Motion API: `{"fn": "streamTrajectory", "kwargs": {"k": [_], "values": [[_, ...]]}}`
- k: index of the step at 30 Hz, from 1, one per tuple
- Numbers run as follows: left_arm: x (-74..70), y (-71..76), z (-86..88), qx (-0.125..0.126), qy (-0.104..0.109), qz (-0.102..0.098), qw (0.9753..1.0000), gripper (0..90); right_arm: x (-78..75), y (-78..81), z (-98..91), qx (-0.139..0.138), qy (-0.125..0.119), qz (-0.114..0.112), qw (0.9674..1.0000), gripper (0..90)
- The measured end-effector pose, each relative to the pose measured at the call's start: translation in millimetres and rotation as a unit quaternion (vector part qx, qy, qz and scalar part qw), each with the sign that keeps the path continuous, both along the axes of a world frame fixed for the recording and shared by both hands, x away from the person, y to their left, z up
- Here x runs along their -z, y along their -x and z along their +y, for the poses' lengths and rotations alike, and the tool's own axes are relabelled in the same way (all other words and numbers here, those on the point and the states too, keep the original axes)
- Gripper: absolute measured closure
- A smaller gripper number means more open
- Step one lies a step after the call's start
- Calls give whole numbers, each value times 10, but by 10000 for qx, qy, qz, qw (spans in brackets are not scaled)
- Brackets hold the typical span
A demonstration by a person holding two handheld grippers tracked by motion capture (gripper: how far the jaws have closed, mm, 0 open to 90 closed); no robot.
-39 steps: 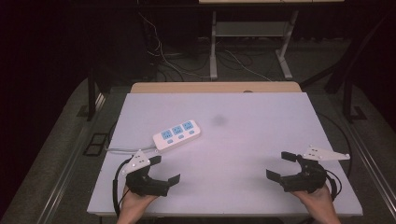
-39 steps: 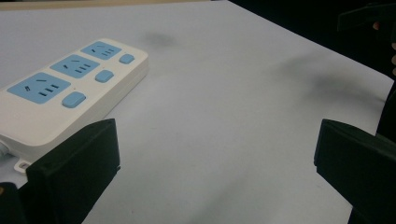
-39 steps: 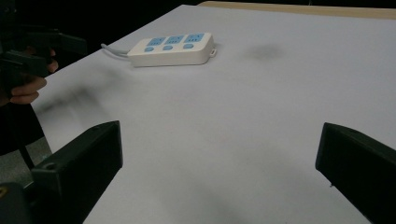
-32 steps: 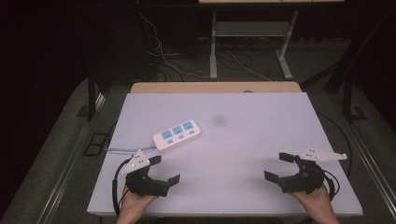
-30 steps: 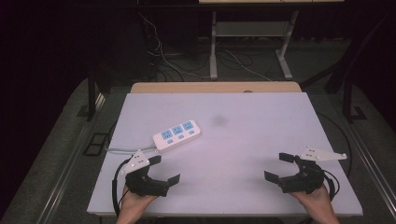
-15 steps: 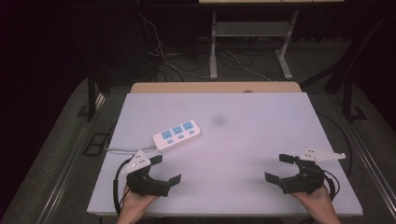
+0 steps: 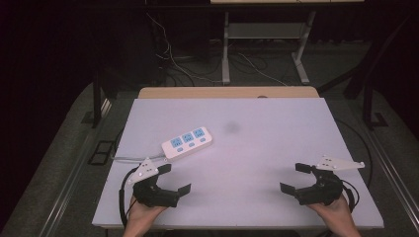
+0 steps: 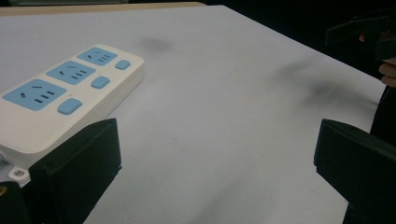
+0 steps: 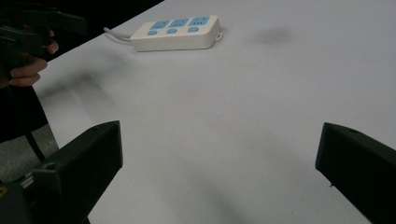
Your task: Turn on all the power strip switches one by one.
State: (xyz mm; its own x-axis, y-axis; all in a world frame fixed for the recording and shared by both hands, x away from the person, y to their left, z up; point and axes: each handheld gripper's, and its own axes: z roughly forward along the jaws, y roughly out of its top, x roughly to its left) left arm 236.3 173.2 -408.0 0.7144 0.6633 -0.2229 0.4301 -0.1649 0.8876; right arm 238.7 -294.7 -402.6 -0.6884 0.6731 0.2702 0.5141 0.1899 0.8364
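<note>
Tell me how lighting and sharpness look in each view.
High view: the white table is bright, the floor around it dark. Left gripper view: the power strip is sharp, the near jaws soft. Right gripper view: blurry dark smudges on the table, no glare.

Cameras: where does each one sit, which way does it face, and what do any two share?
High view: above the near edge, looking forward and down on the table; shows both forearms, left gripper, right gripper.
Left gripper view: rides the left gripper, facing across the table; open jaws.
Right gripper view: rides the right gripper, likewise; open jaws.
Shared: the power strip.
</note>
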Motion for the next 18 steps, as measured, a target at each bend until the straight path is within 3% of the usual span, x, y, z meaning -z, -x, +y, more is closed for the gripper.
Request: {"fn": "streamTrajectory", "kwargs": {"k": [13,18], "values": [[-19,2,-33,62,-88,19,9999,0,3,0,-17,-2,4,-6,10000,7],[-35,-9,-61,140,-228,59,9996,0,-1,3,-23,4,5,-22,10000,7]]}}
